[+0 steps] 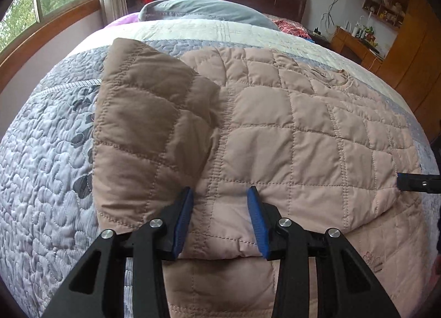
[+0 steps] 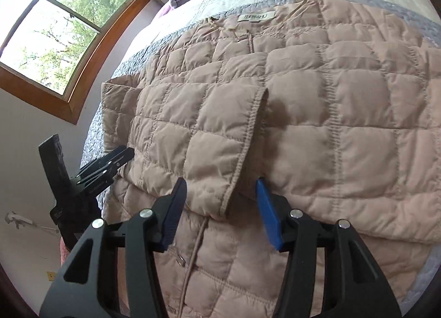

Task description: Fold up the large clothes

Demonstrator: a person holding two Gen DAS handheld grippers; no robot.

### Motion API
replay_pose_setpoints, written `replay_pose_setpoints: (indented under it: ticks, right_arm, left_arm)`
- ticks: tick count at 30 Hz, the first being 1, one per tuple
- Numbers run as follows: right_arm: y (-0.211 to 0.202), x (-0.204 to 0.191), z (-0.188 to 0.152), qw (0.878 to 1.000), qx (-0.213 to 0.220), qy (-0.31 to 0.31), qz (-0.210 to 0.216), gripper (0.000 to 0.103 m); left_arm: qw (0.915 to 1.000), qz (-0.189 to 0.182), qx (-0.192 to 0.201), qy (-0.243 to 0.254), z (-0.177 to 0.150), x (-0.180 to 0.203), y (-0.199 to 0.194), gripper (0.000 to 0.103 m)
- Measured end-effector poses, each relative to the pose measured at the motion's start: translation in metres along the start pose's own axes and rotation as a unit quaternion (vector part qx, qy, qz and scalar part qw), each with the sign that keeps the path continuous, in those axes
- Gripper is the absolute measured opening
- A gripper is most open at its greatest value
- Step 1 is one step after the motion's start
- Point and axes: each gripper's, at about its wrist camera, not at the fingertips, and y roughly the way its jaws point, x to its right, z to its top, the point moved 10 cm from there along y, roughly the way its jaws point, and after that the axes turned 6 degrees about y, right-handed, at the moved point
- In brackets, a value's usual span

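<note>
Now the pink quilted jacket (image 1: 289, 114) lies spread on the bed (image 1: 41, 180), one sleeve (image 1: 143, 130) folded inward. Left tool (image 1: 220, 221) and right tool (image 2: 220, 207) both straddle the near folded edge, jaws apart, unclamped. Next move, likely: pinch that edge and carry it toward the collar. No containers visible.

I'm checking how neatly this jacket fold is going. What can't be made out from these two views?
- Jacket hem: left wrist view, cut off by the bottom edge and hidden behind the left gripper.
- Neck label: right wrist view, print too small to read.
- Snaps and cord below the folded sleeve: partly hidden by the right gripper.
- Jacket's far side: cut off by the right edge.
</note>
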Motion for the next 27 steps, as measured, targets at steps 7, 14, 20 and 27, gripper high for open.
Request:
replay_pose_setpoints:
  ticks: [7,14,20,27]
  right_arm:
    - [0.0,-0.005,0.005,1.0,0.009,-0.011,-0.002,0.006]
    - [-0.086,0.015,0.028,0.993,0.105,-0.016,-0.044,0.005]
    - [-0.139,0.071,0.039,0.985,0.149,0.038,-0.075,0.005]
    - [-0.099,0.127,0.033,0.984,0.119,0.08,-0.107,0.005]
  left_arm:
    - [0.998,-0.013,0.05,-0.036,0.015,-0.018,-0.042,0.041]
    - [0.9965,-0.015,0.074,-0.035,0.041,-0.01,-0.051,0.041]
    - [0.9985,-0.02,0.051,-0.009,0.043,0.017,-0.022,0.041]
    - [0.9997,0.007,-0.003,0.024,0.028,0.031,0.03,0.042]
